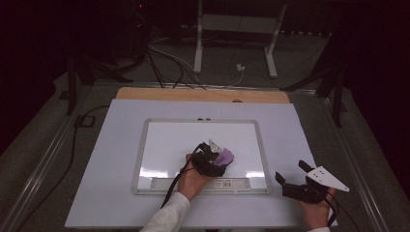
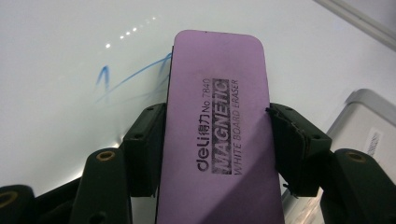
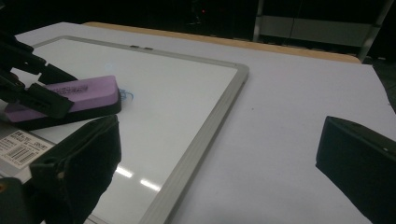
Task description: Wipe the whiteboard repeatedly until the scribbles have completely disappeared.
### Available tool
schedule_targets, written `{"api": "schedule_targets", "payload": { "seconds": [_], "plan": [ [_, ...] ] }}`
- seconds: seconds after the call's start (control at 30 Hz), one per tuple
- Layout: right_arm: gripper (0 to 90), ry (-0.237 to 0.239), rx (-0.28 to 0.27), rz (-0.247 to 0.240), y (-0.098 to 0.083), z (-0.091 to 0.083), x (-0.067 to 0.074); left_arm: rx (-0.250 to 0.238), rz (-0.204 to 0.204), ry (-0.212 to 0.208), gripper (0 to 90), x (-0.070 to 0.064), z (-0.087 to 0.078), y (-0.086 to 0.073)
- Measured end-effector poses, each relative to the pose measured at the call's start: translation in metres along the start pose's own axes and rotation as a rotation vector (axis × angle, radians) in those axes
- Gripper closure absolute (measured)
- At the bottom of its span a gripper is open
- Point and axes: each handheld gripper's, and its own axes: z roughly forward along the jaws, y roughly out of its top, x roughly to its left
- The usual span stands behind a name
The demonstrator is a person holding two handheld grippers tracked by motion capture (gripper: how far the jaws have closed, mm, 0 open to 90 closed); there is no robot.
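Nearest the person, at the table's front right corner, the right gripper (image 1: 292, 175) rests in the hand on the white table cover (image 1: 106, 159), just outside the whiteboard's frame. Its jaws stand wide apart with nothing between them; in the right gripper view only bare cover lies in the gap, so it is released.

A little farther in, over the lower middle of the whiteboard (image 1: 169, 145), the left gripper (image 1: 223, 159) is clenched on a purple whiteboard eraser (image 2: 217, 135). The jaws are partly closed, one pad pressing each long side of the eraser, which runs lengthwise out past the fingertips with its printed label facing up. In the right gripper view the eraser (image 3: 79, 95) lies flat with its dark underside down on the board's surface.

Just beyond the eraser's far end, faint blue marker strokes (image 2: 121, 79) remain on the board, touching its upper left corner.

Farther off, the board's grey frame (image 3: 219, 112) and the table's wooden back edge (image 1: 203, 94) follow.
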Motion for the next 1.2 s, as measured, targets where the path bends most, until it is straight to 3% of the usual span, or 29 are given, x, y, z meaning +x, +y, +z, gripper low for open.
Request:
{"api": "schedule_targets", "payload": {
  "seconds": [0.07,0.2,0.37,0.6,0.77,0.83,1.2],
  "plan": [
    [0.3,-0.002,-0.001,0.001,0.0,0.0,0.0,0.008,0.006,0.005,41.6,0.0,0.001,0.002],
    [0.3,-0.002,-0.001,0.002,0.0,0.0,-0.001,0.009,0.009,0.063,41.8,0.005,0.005,0.008],
    [0.3,-0.003,-0.005,0.004,0.0,-0.002,-0.001,-0.003,-0.067,0.135,41.9,0.03,0.006,0.01],
    [0.3,-0.005,-0.006,0.007,0.0,-0.003,-0.002,-0.005,-0.129,0.206,41.9,0.054,0.003,0.009],
    [0.3,-0.005,-0.004,0.007,0.0,-0.002,-0.002,-0.007,-0.14,0.209,41.8,0.056,0.004,0.01],
    [0.3,-0.003,-0.002,0.005,0.0,-0.001,-0.001,-0.008,-0.149,0.186,41.8,0.055,0.004,0.01],
    [0.3,-0.004,-0.002,0.005,0.0,-0.002,-0.002,-0.001,-0.042,0.068,41.7,0.01,0.017,0.02]
  ]
}}
